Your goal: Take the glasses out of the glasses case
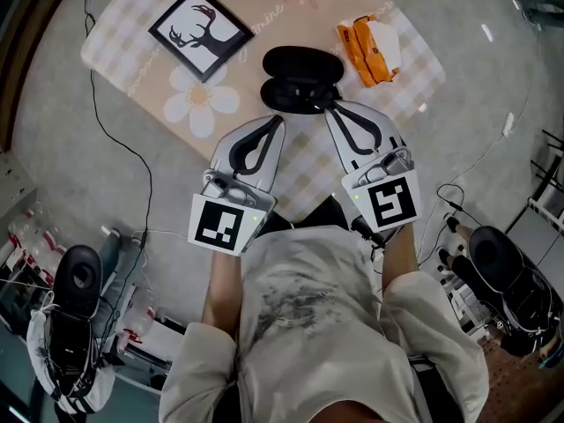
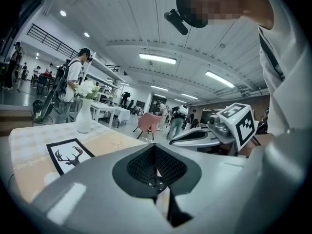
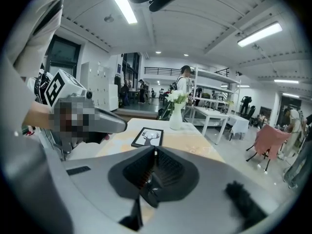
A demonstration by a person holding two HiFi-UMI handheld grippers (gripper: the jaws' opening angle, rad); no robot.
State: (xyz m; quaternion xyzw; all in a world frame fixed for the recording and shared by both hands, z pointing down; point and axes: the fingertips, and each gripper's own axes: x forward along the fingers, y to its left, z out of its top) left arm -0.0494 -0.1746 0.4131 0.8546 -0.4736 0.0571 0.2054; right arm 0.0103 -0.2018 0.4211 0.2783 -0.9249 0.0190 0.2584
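- Wide open hall with ceiling strip lights. We work at a table under a checked pastel tablecloth (image 1: 264,7) printed with daisies.
- Black oval hard-shell glasses case (image 1: 300,63) lies open near the table's near edge, lid half away from us. In the near half we make out a dark shape that we take for the glasses (image 1: 304,93). Black on black, so the detail is poor.
- Right gripper (image 1: 330,108) has its tip at the case's near right rim, jaws pressed together. Its own view shows a dark bit at the tip, and we cannot tell what it is.
- Left gripper (image 1: 280,120) sits just beside the case's near left rim, jaws likewise closed, nothing between them.
- Further out: a black-framed deer silhouette picture (image 1: 201,32) to the left, an orange-and-white tissue pack (image 1: 368,49) to the right, and a white vase with flowers (image 2: 84,121) at the far end.
- Risks as we judge them: with both grippers closed, a push would slide the light case. An unsteadied case could lift along with the glasses. A pinch on a lens or thin temple could smear it, bend it or slip off.
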